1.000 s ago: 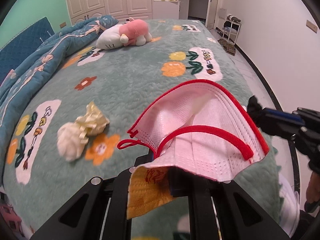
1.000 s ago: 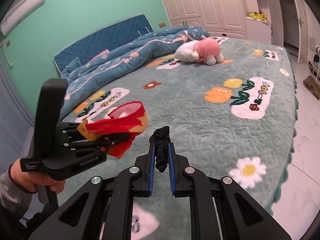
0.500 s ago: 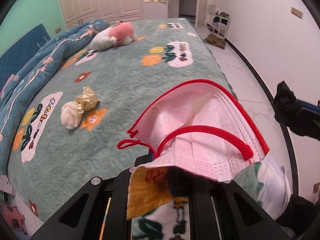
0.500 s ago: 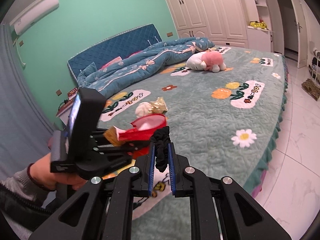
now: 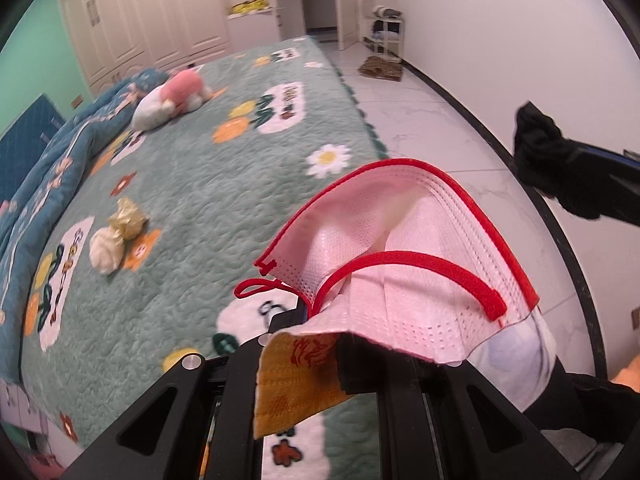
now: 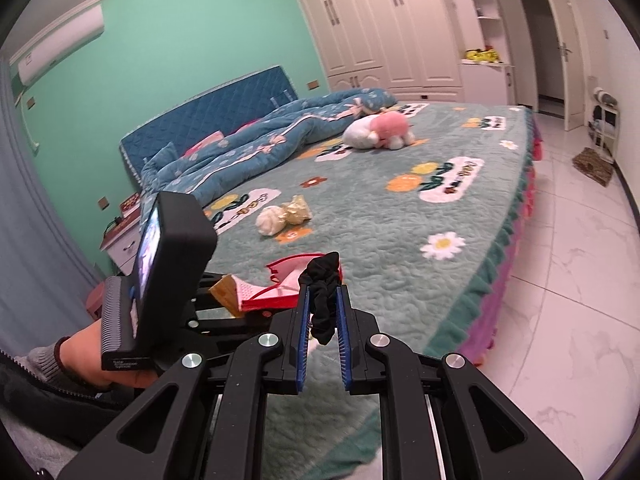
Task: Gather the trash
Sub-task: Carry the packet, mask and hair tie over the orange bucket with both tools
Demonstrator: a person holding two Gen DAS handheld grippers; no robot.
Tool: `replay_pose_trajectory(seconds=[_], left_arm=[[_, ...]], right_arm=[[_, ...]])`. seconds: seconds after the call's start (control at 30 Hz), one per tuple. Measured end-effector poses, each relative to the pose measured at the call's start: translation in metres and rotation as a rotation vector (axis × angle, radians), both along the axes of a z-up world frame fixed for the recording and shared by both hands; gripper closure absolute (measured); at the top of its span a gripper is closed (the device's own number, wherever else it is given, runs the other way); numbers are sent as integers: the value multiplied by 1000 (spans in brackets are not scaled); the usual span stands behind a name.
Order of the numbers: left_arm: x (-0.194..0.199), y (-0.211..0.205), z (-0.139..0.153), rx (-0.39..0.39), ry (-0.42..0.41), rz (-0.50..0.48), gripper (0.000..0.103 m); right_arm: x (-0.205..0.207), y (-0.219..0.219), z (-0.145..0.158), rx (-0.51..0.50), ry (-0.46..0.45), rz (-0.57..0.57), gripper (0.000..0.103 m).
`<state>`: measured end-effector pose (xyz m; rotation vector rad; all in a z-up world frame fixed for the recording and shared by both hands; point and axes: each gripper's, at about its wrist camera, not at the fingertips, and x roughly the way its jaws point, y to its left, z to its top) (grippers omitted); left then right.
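My left gripper (image 5: 320, 320) is shut on a pink face mask with red trim (image 5: 400, 248) and an orange wrapper (image 5: 296, 376), held above the bed's foot edge; it also shows in the right wrist view (image 6: 280, 292). My right gripper (image 6: 322, 292) is shut on a black scrunchie (image 6: 322, 300); it shows at the right of the left wrist view (image 5: 536, 152). A crumpled white tissue (image 5: 105, 250) and a gold foil wad (image 5: 127, 218) lie together on the green bedspread (image 5: 208, 184), also in the right wrist view (image 6: 272, 218) (image 6: 298, 210).
A pink and white plush toy (image 6: 378, 130) lies further up the bed beside a bunched blue quilt (image 6: 256, 140). White tiled floor (image 6: 580, 260) runs along the bed's right side. Wardrobes (image 6: 380, 20) and a doorway (image 6: 536, 40) stand at the back.
Both grippers have pulled back and away from the bed with their loads. The tissue and foil wad look smaller and farther off; more floor shows.
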<state>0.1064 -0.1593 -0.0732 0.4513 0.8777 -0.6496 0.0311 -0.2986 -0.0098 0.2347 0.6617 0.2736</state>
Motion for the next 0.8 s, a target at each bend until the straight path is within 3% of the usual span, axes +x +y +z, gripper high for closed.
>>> replay_pose_trajectory(seconds=[0.57,0.8], left_arm=[[-82,-132,12,34,-74,-373,90],[-124,-190,1,61,-69,-536,90]], right_arm=[[-126,-107,-2,18,-29,-336,89],[-184,-155,-17,46,-13,-490,88]])
